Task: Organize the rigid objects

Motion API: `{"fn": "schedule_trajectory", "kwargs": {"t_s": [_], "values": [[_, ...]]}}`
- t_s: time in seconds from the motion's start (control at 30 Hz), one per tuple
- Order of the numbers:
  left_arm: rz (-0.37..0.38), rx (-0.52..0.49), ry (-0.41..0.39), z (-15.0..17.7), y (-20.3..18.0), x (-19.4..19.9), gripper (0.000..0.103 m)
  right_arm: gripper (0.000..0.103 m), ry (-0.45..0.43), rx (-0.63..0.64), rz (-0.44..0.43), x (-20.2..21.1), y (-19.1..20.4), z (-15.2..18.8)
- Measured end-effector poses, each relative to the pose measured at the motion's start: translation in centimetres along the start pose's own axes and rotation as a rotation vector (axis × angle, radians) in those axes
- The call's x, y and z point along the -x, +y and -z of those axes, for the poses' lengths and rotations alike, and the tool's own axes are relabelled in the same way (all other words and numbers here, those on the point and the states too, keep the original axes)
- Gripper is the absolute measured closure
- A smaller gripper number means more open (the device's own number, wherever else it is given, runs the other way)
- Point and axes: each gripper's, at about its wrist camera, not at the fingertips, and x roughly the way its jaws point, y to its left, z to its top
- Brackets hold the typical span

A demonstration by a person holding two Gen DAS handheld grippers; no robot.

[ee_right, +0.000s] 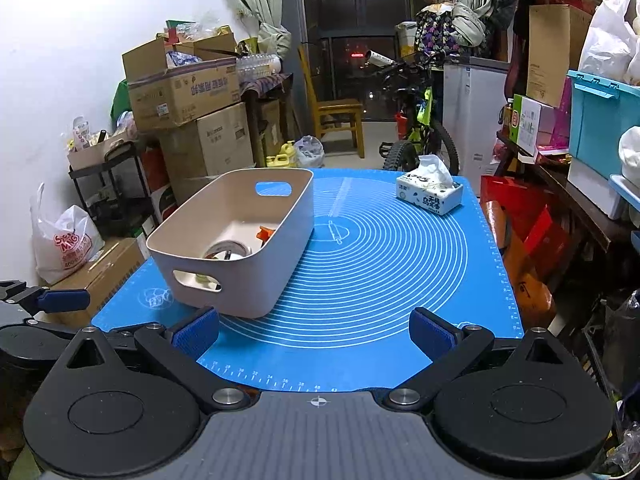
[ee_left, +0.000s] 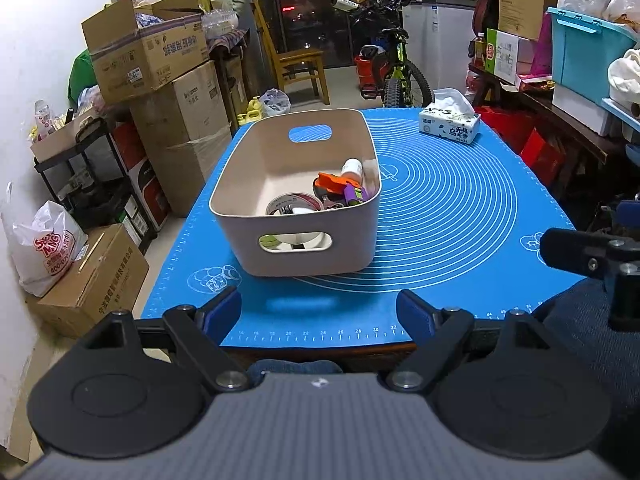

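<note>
A beige bin (ee_left: 240,236) with handle cut-outs stands on the blue mat (ee_left: 460,216). Inside it lie a tape roll (ee_left: 294,204), an orange tool (ee_left: 334,181), a white bottle (ee_left: 352,168) and other small items. My left gripper (ee_left: 320,312) is open and empty, just in front of the bin at the mat's near edge. In the right wrist view the bin (ee_right: 256,276) sits at left on the mat (ee_right: 380,272), with the tape roll (ee_right: 226,250) and the orange tool (ee_right: 265,234) visible. My right gripper (ee_right: 316,334) is open and empty, to the bin's right.
A tissue box (ee_left: 450,122) stands at the mat's far right corner, also in the right wrist view (ee_right: 430,194). Stacked cardboard boxes (ee_left: 160,80) and a black cart (ee_left: 88,176) stand left of the table. A bicycle (ee_left: 390,68) and wooden chair (ee_left: 298,64) stand beyond it. Cluttered shelves line the right.
</note>
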Motion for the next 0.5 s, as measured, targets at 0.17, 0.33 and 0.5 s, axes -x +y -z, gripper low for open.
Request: {"fn": "schedule_trajectory", "kwargs": {"t_s": [0.17,0.33,0.5], "values": [[-0.001,-0.002,0.000,0.00,0.02,0.00,0.018,0.003,0.001,0.000,-0.001,-0.02,-0.07,0.02],[-0.001,-0.001,0.000,-0.01,0.03,-0.02,0.018,0.003,0.002,0.000,0.000,-0.10,-0.01,0.01],[-0.001,-0.001,-0.001,-0.02,0.06,-0.01,0.018,0.003,0.003,-0.001,-0.001,-0.16,0.00,0.00]]}}
